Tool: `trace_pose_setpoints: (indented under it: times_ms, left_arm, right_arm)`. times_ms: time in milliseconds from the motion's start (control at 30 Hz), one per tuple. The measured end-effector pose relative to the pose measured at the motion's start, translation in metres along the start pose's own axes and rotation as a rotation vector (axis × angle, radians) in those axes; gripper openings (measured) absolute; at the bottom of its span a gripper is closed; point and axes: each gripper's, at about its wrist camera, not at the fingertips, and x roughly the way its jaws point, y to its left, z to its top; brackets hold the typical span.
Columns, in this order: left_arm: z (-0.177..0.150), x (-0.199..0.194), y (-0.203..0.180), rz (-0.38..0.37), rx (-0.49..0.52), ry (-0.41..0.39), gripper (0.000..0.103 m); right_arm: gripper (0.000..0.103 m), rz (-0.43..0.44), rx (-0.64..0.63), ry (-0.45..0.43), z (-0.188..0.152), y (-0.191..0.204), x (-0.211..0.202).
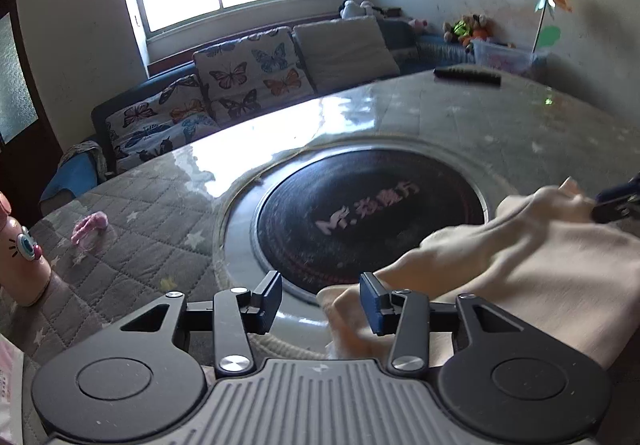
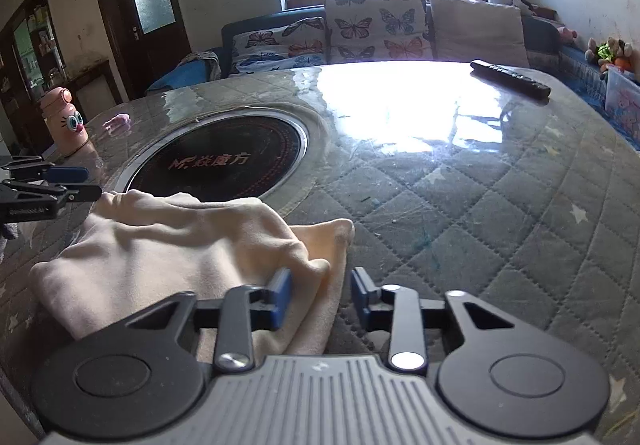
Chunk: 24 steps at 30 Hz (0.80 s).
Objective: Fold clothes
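One cream cloth [image 2: 168,257] lies bunched on the quilted table [image 2: 460,213], its long side running left to right, near the round black cooktop [image 2: 224,161]. The left gripper [image 1: 320,303] and right gripper [image 2: 322,295] both gape loose over its edges. One remote [image 2: 510,79] lies far off, before a sofa [image 2: 376,29].

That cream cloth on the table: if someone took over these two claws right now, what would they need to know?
Left claw: open, a corner of the cream cloth between its pads, not pinched.
Right claw: open, the cloth's other edge between its pads, not pinched.
The cloth lies bunched on the quilted table, partly over the black round hob.
Done: it looks roughly doubled over, though the frames do not settle that.
Left: smooth it and finish folding.
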Motion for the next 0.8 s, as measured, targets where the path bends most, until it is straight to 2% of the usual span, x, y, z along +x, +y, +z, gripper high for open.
trace_pose_setpoints:
  times_ms: [133,233,333,433,500,600,800]
  left_arm:
    - [0.009,-0.006,-0.019,-0.089,0.021,-0.018,0.035]
    - [0.014,0.000,-0.035,-0.155,0.036,-0.009,0.029]
    - [0.016,0.015,-0.048,-0.185,0.046,0.019,0.025]
    - [0.017,0.026,-0.052,-0.195,0.030,0.050,0.024]
    - [0.018,0.030,-0.052,-0.202,0.026,0.054,0.024]
    - [0.019,0.035,-0.052,-0.208,0.020,0.061,0.024]
    - [0.018,0.047,-0.047,-0.183,0.004,0.082,0.024]
  right_arm:
    - [0.007,-0.025,-0.014,-0.019,0.001,0.007,0.003]
    - [0.007,-0.067,-0.056,-0.043,0.002,0.014,0.001]
    - [0.010,-0.096,-0.074,-0.007,0.003,0.014,0.007]
    - [0.010,-0.098,-0.054,-0.041,0.008,0.011,-0.001]
    - [0.011,-0.063,-0.044,-0.071,0.016,0.014,-0.010]
    - [0.013,0.012,-0.070,-0.056,0.030,0.027,-0.004]
    - [0.014,0.061,-0.112,0.008,0.041,0.049,0.040]
